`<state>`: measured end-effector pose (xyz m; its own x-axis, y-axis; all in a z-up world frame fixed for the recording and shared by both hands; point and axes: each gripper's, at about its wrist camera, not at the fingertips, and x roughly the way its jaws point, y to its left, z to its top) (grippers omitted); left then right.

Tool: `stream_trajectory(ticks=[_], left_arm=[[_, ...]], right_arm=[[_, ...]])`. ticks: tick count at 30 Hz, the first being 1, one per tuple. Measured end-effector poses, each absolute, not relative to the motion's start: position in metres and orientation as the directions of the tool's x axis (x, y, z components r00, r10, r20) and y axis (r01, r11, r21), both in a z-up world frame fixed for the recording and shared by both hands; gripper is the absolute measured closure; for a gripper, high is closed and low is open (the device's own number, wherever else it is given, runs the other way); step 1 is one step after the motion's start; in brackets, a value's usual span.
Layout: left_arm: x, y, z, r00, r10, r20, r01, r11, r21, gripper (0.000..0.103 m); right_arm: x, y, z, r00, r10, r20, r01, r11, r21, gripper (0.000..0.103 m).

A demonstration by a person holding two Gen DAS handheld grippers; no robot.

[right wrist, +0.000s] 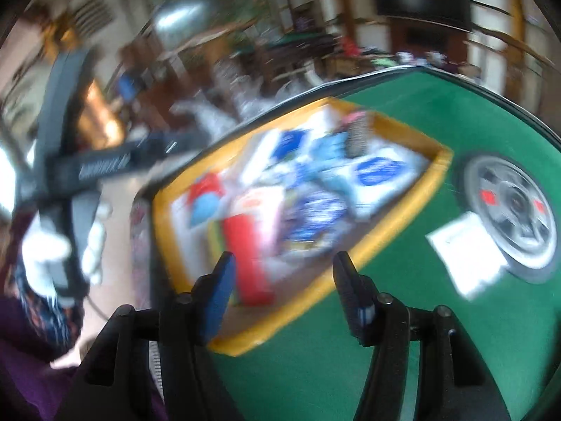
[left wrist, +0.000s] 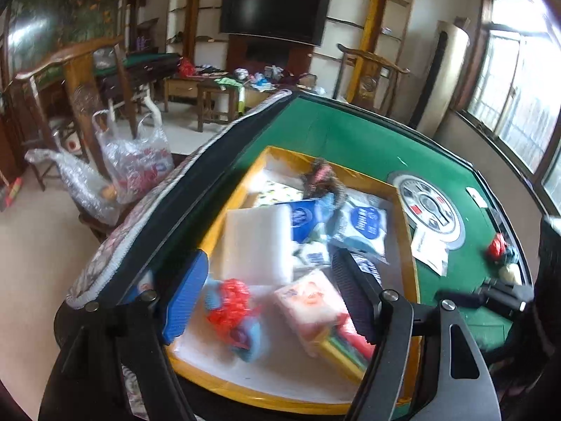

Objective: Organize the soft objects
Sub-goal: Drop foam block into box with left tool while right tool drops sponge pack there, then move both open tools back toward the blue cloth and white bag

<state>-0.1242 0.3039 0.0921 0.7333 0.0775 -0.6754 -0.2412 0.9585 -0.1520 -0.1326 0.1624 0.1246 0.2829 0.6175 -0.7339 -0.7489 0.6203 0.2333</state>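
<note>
A yellow-rimmed box (left wrist: 229, 200) sits on the green table (left wrist: 350, 133) and holds soft things: a white foam block (left wrist: 257, 245), blue-and-white packets (left wrist: 364, 224), a pink tissue pack (left wrist: 308, 301), a red mesh bundle (left wrist: 231, 301) and a dark fuzzy item (left wrist: 320, 175). My left gripper (left wrist: 270, 298) is open and empty above the box's near end. My right gripper (right wrist: 284, 280) is open and empty, above the box's near rim (right wrist: 315, 294). The right wrist view is blurred. A small pile of red, blue and cream soft items (left wrist: 503, 256) lies on the table's right side.
A round grey dial (left wrist: 429, 207) is set in the table centre, with a white paper (left wrist: 429, 249) beside it. A quilted cloth (left wrist: 140, 210) hangs along the table's left edge. Plastic bags (left wrist: 129, 161) and wooden chairs stand on the floor to the left.
</note>
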Motion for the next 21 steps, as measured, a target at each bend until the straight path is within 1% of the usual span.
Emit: stream_trajectory(ticks=[2, 5, 7, 9, 12, 21], left_arm=[[-0.120, 0.290, 0.093, 0.731, 0.069, -0.678, -0.215, 0.968, -0.133, 0.030], [-0.114, 0.263, 0.092, 0.728, 0.055, -0.684, -0.159, 0.983, -0.090, 0.030], [-0.108, 0.243, 0.092, 0.720, 0.061, -0.692, -0.122, 0.992, -0.039, 0.030], [-0.103, 0.220, 0.088, 0.705, 0.068, -0.706, -0.079, 0.997, 0.017, 0.030], [-0.098, 0.194, 0.082, 0.683, 0.066, -0.728, -0.026, 0.997, 0.067, 0.030], [-0.094, 0.146, 0.076, 0.653, 0.067, -0.754, 0.066, 0.987, 0.145, 0.030]], right_arm=[[-0.120, 0.138, 0.125, 0.339, 0.611, -0.715, -0.688, 0.680, 0.254, 0.046], [-0.105, 0.102, 0.124, 0.382, 0.604, -0.700, -0.600, 0.738, 0.309, 0.046], [-0.100, 0.080, 0.124, 0.410, 0.592, -0.694, -0.551, 0.767, 0.329, 0.046], [-0.097, 0.058, 0.125, 0.437, 0.576, -0.691, -0.513, 0.790, 0.335, 0.046], [-0.100, 0.027, 0.128, 0.476, 0.551, -0.686, -0.466, 0.819, 0.334, 0.046], [-0.100, -0.069, 0.137, 0.594, 0.455, -0.663, -0.299, 0.890, 0.343, 0.046]])
